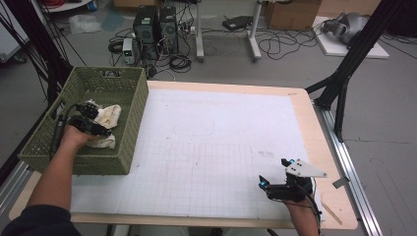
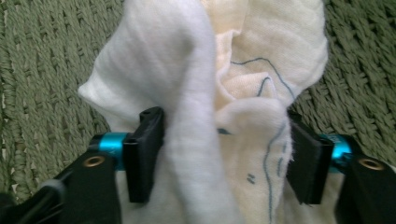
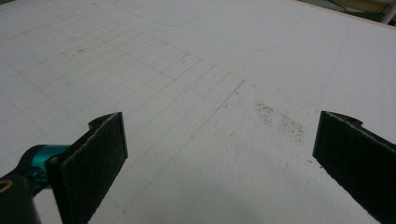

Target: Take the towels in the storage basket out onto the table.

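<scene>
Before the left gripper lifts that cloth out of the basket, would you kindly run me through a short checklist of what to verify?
1. Cloth between the fingers of the left gripper: ok, the bunched fabric fills the gap.
2. Firm pinch on the cloth: cannot tell; the fingers touch the folds on both sides, but how hard they press is unclear.
3. Cloth free of the green basket: cannot tell; its underside is hidden.
4. Room above the basket for lifting: ok, nothing overhangs it.
5. Landing area on the white mat: ok, bare and flat.
6. Right gripper ready: ok, open over the mat, holding nothing.
</scene>
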